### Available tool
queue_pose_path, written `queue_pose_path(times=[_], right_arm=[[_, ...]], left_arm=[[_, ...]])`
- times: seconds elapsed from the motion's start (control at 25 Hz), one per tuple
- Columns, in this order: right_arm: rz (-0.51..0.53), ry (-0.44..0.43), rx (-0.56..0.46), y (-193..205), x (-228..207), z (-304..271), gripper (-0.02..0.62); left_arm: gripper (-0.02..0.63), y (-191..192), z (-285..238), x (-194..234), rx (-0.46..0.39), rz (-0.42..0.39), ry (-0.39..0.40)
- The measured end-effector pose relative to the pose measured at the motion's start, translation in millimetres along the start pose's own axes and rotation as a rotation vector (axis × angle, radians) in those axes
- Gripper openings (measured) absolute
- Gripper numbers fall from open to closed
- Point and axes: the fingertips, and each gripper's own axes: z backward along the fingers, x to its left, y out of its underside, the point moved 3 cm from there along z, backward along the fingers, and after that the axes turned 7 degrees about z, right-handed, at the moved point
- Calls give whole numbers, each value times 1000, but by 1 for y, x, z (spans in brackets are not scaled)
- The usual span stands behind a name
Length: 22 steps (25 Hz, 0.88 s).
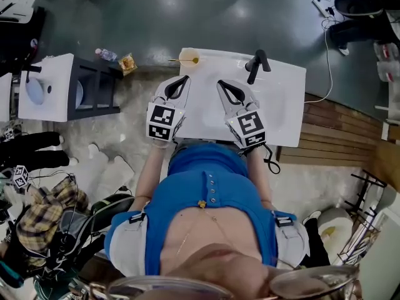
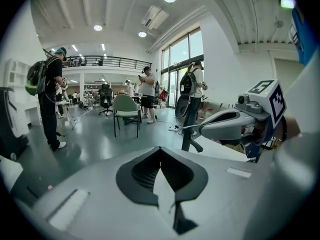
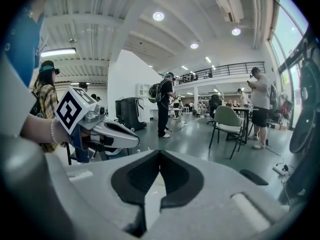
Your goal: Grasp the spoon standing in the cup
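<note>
Left gripper (image 1: 185, 79) and right gripper (image 1: 220, 82) both clenched empty above the white table (image 1: 281, 105), spoon (image 1: 175, 60) standing in the cup (image 1: 189, 56) at the far edge: likely thin, light, stiff, slick, best pinched high on the handle without tipping that cup.

cup (image 1: 189, 56): too small to detail | spoon (image 1: 175, 60): faint thin line

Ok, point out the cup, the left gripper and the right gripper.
cup (image 1: 188, 56): head view, middle of its body.
left gripper (image 1: 185, 79): head view, its shut jaw tips.
right gripper (image 1: 220, 82): head view, its shut jaw tips.
</note>
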Motion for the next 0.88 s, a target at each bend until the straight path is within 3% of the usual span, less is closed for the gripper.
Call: queue_pose_path(times=[0.88], right_arm=[[-74, 111, 72, 21, -12, 13, 3]], left_arm=[[6, 41, -24, 70, 166, -18, -30]])
